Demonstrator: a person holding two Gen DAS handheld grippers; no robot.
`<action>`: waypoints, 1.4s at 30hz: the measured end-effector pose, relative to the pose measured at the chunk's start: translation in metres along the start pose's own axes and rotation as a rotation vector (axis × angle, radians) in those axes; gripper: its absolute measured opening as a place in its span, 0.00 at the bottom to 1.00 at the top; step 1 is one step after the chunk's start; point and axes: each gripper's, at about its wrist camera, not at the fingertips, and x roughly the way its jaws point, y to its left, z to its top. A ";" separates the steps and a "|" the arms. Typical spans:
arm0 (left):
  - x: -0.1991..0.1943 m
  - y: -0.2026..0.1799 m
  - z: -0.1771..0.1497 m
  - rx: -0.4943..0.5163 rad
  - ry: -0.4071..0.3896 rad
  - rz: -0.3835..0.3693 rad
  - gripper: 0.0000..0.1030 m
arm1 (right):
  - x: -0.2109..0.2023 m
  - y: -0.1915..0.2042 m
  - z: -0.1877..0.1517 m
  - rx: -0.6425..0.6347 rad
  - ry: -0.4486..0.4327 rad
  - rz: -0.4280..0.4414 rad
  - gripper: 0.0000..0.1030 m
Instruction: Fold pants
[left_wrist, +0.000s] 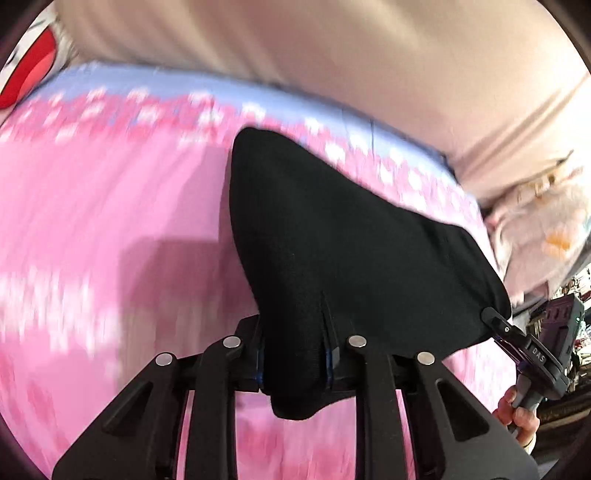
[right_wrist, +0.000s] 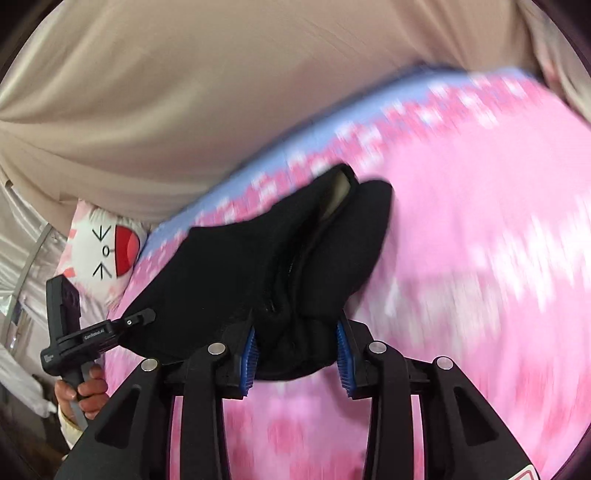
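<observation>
Both grippers pinch pants (left_wrist: 332, 258) (cream label (right_wrist: 338, 195): right only).

Matt black knit pants (left_wrist: 332, 236), soft pink cloth bedsheet (left_wrist: 110, 206)

Pink patterned bedspread (left_wrist: 92, 221) with blue edge, beige curtain (right_wrist: 184, 92), cartoon-face pillow (right_wrist: 105, 253)

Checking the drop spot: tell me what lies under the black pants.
Under the black pants, held up by the left tool and right tool, lies a pink patterned bedspread with a blue edge. The patch directly beneath the cloth is covered.
</observation>
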 end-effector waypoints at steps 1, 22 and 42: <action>-0.004 0.000 -0.019 -0.002 0.011 0.013 0.20 | -0.002 -0.003 -0.011 0.005 0.012 -0.012 0.34; 0.043 0.025 0.005 -0.102 -0.018 0.104 0.94 | 0.051 -0.014 0.028 -0.005 -0.032 -0.154 0.81; -0.022 -0.017 0.044 0.117 -0.280 0.283 0.85 | 0.031 0.019 0.060 -0.126 -0.198 -0.206 0.53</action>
